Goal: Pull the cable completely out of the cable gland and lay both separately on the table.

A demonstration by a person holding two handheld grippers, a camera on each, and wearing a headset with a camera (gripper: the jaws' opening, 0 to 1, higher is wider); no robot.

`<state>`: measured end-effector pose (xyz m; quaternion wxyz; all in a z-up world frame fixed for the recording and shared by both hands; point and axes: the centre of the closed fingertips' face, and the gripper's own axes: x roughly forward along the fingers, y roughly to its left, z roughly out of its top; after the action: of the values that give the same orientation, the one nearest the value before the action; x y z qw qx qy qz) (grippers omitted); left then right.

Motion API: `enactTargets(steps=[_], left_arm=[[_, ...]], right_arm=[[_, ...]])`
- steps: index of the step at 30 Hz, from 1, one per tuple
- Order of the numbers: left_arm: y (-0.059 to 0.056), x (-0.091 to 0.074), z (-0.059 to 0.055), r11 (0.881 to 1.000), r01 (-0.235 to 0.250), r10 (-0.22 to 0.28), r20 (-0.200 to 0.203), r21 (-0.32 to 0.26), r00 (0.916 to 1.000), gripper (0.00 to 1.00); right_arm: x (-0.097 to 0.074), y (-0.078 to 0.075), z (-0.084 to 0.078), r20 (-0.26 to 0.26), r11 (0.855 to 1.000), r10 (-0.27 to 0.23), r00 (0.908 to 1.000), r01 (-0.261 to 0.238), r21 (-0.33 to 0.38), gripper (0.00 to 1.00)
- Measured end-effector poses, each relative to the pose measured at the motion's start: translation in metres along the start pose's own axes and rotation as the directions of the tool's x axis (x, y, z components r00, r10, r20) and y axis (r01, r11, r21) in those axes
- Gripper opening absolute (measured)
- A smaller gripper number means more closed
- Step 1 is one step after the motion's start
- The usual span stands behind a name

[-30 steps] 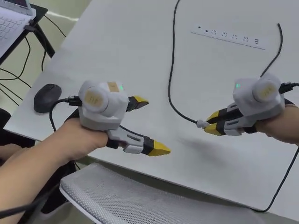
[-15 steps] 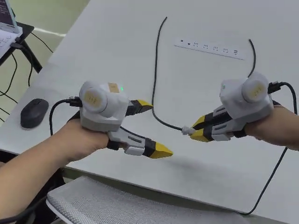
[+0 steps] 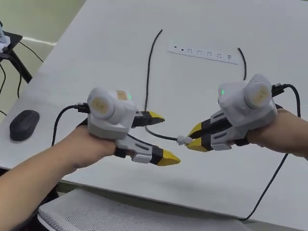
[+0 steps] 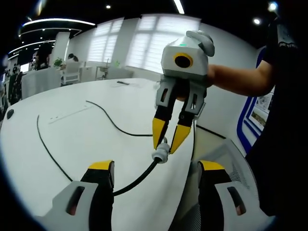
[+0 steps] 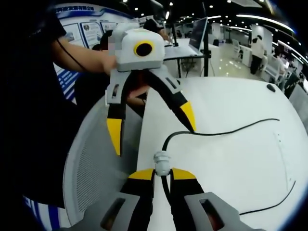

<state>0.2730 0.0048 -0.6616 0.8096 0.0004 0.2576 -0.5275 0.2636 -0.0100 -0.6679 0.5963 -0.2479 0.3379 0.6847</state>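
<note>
- The white worktop (image 3: 110, 43) carries everything in the head view, with its near edge running under both hands.
- A grey mesh chair (image 3: 110, 216) sits just in front of that near edge, below the left forearm.
- The black cable (image 3: 148, 82) starts near the far middle of the worktop. It runs toward the person in a long line, then bends right to the space between the two tools. In the left gripper view the cable (image 4: 130, 180) rises off the surface to its end.
- A white power strip (image 3: 204, 53) lies flat at the far side, well apart from both hands.
- The left tongs (image 3: 168, 138) are spread wide and grip nothing. Their upper tip is near the cable's bend. In the right gripper view the left tongs (image 5: 153, 134) face the camera with the cable passing just beside one yellow tip.
- The right tongs (image 3: 191, 139) are drawn together and clamped on the rear of the gland, tips pointing left toward the other tool. In their own view the right tongs (image 5: 163, 174) show only a narrow gap.
- A dark mouse (image 3: 24, 125) rests near the worktop's left edge.
- The cable gland (image 3: 182, 140), small and white, juts out just past the right tips, lifted off the worktop near its front edge. The cable is threaded into its free end, as the left gripper view (image 4: 160, 153) and the right gripper view (image 5: 162, 162) both show.
</note>
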Motion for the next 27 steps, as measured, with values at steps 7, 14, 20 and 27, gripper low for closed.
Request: enactTargets(steps=[7, 14, 20, 27], left_arm=[[-0.008, 0.013, -0.004, 0.998, 0.054, -0.053, -0.015, 0.023, 0.9985, 0.54], [-0.013, 0.014, -0.001, 0.996, 0.074, -0.074, 0.001, 0.046, 0.9973, 0.44], [-0.017, 0.015, -0.004, 0.994, 0.099, -0.098, -0.015, 0.044, 0.995, 0.33], [-0.021, 0.015, -0.005, 0.992, 0.116, -0.116, -0.01, 0.041, 0.9932, 0.27]], right_arm=[[-0.001, 0.007, 0.003, 0.001, 1.0, 0.01, 1.0, -0.01, -0.014, 0.07], [-0.003, 0.01, -0.001, -0.009, 1.0, 0.014, 0.9999, -0.015, -0.027, 0.07], [-0.003, 0.011, 0.001, -0.002, 0.999, 0.019, 0.9998, -0.019, -0.038, 0.07], [0.0, 0.011, 0.0, -0.004, 0.997, 0.023, 0.9997, -0.024, -0.077, 0.07]])
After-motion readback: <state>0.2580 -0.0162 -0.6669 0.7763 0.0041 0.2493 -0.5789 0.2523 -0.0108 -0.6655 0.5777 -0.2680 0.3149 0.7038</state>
